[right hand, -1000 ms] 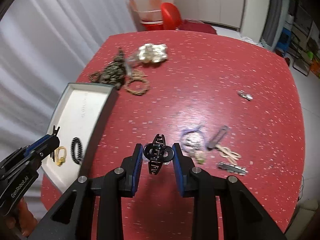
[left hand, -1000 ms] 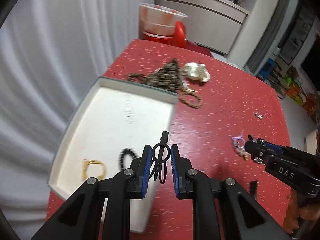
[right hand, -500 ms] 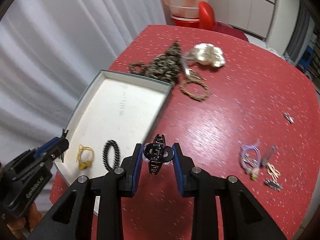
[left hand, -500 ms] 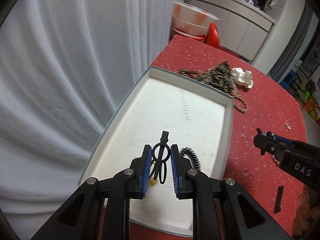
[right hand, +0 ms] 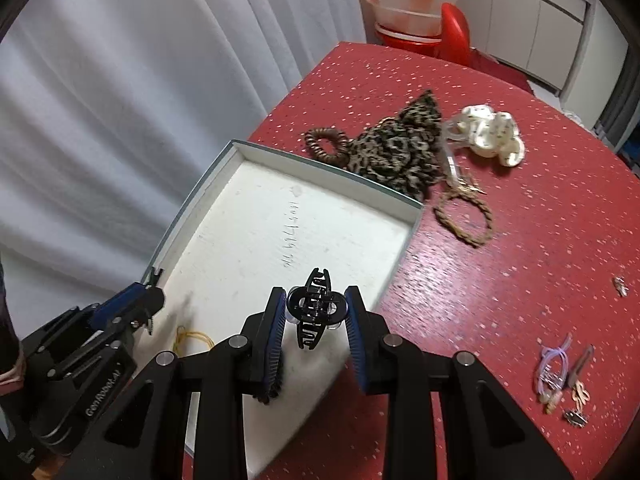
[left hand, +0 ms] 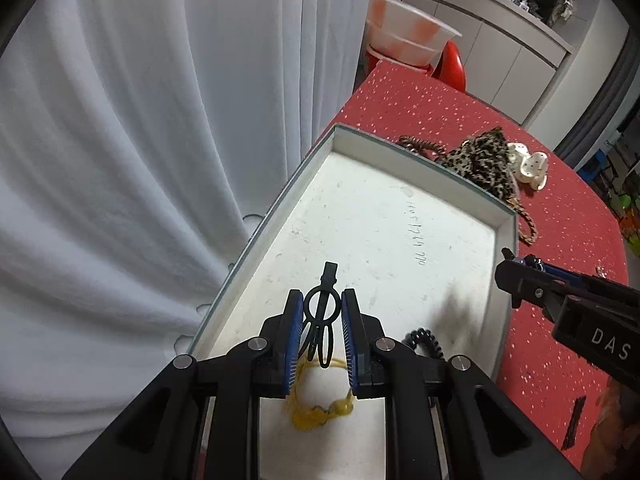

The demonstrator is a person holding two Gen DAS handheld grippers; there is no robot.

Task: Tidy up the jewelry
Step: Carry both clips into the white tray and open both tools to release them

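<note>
While both grippers hang over the white tray (left hand: 400, 216), each one grips a hair clip. The left gripper (left hand: 320, 336) has its blue ridged jaws clenched on a thin black clip (left hand: 322, 312) made of wire-like loops. The right gripper (right hand: 316, 316) squeezes a shiny black claw clip (right hand: 314, 306) with curved teeth. Inside the flat tray lie a yellow hair tie (left hand: 320, 408) and a black coiled hair tie (left hand: 424, 340). On the red speckled bench (right hand: 520, 240) rest a spotted cloth scrunchie (right hand: 400, 152), a cream scrunchie (right hand: 492, 136), a brown braided ring (right hand: 464, 216) and small clips (right hand: 560, 376).
</note>
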